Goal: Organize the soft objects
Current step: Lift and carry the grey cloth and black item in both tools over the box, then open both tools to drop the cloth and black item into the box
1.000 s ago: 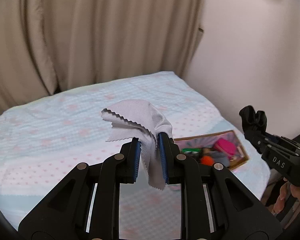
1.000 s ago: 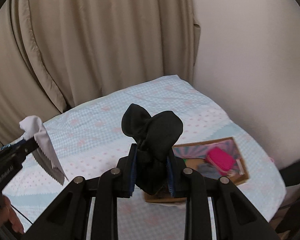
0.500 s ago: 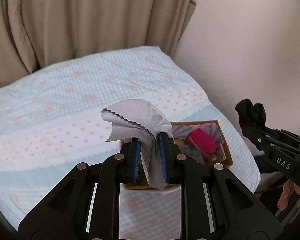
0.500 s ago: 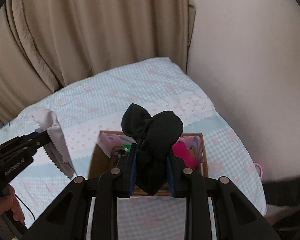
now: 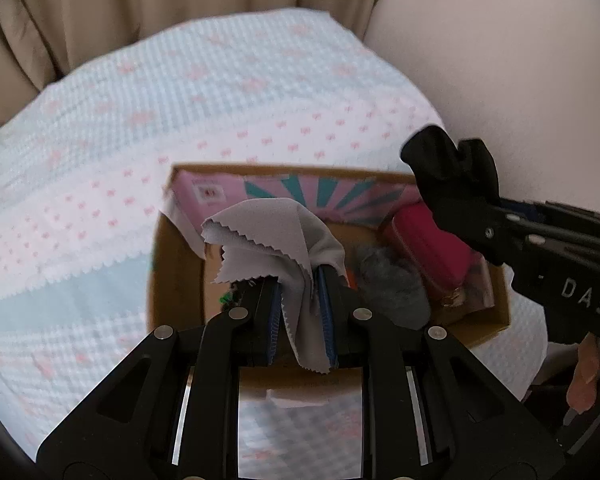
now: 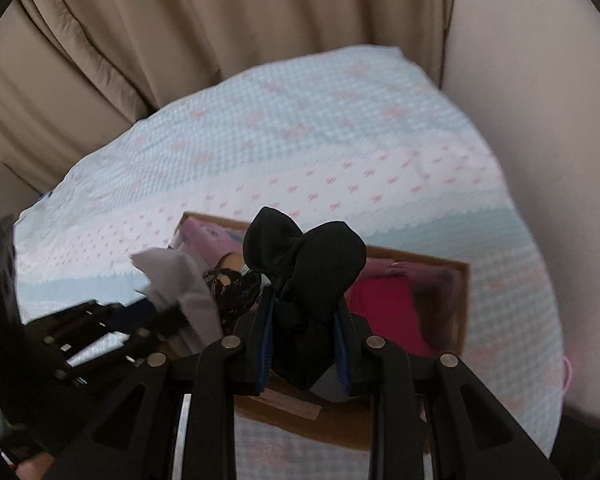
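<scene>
My left gripper is shut on a grey cloth with zigzag edges and holds it over the left part of an open cardboard box. My right gripper is shut on a bunched black cloth and holds it over the same box. The right gripper also shows in the left wrist view, above the box's right side. The left gripper and its grey cloth show at the left of the right wrist view.
The box lies on a bed with a light blue and white cover with pink bows. In the box are a pink pouch, a grey fuzzy item and a pink patterned flat item. Beige curtains and a wall stand behind.
Both grippers have moved forward and down towards the box, which now fills the middle of both views. Both cloths stay gripped.
</scene>
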Demonstrator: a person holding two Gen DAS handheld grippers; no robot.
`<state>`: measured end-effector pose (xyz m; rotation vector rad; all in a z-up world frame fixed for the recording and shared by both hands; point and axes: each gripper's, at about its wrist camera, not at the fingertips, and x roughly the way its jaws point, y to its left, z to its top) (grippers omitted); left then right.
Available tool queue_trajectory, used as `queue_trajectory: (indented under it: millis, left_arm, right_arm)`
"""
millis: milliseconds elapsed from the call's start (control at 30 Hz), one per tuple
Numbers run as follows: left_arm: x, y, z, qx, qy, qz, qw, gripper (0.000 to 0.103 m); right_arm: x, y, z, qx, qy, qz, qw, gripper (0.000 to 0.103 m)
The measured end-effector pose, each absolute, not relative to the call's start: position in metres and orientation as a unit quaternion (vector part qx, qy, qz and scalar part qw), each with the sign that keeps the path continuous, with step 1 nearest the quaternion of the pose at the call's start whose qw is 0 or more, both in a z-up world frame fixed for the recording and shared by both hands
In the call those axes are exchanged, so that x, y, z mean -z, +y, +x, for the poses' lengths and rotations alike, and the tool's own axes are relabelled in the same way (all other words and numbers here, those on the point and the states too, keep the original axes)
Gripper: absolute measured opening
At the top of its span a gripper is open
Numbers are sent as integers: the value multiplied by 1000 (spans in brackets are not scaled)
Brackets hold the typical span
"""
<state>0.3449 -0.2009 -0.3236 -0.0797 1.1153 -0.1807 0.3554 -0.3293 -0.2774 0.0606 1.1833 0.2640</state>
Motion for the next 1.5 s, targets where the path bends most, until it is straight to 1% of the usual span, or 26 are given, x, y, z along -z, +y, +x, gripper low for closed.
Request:
queue_trajectory:
  millis: [167, 233, 333, 400, 467, 500, 533, 567, 767, 1000, 1133, 1367, 1433, 1467, 1500]
  left_arm:
    - [342, -201, 355, 73, 552, -33, 830, 16]
    - [342, -200, 358, 67, 554, -29, 829, 16]
    - [341, -200, 362, 71, 559, -29, 826, 16]
    - [341, -200, 365, 69, 567, -25, 821, 16]
    - [342, -201, 365, 60, 570, -11, 819, 16]
    - [340, -201, 364, 57, 569, -4, 820, 17]
    - [339, -201, 363, 55, 568, 2, 821, 17]
    - [338, -201, 362, 56, 568, 2, 821, 17]
    - [329, -198, 351, 61, 558, -9, 828, 17]
    - [326, -192, 345, 75, 560, -58, 823, 18]
    - [325, -182, 342, 79, 567, -104, 813, 18]
    - [308, -186, 334, 93, 554, -74, 824, 19]
    - [305, -186, 333, 98, 551, -73, 826, 21]
    - [304, -185, 332, 101, 552, -75, 824, 32]
    - [303, -183, 331, 103, 552, -78, 824, 80]
  right_arm:
    - [305, -335, 371, -140, 590, 50, 794, 24]
    - [316, -341, 381, -150, 612, 80, 773, 24]
    - [325, -341, 390, -150, 631, 87, 756, 24]
    - [327, -342, 394, -150, 637, 92, 751, 32]
    - [330, -345, 400, -151, 647, 109, 739, 64]
    - [330, -346, 402, -154, 648, 117, 736, 70]
    - [329, -348, 403, -157, 646, 121, 737, 79]
    - [327, -349, 404, -156, 644, 120, 739, 84]
    - [321, -360, 400, -145, 640, 143, 741, 86]
    - [316, -365, 383, -138, 633, 149, 747, 86]
    - [314, -368, 371, -131, 632, 154, 748, 86]
    - [301, -368, 350, -122, 619, 165, 758, 86]
    - [298, -366, 345, -121, 615, 164, 762, 86]
    - [296, -364, 343, -120, 614, 163, 763, 86]
    - [294, -363, 341, -119, 612, 163, 764, 86]
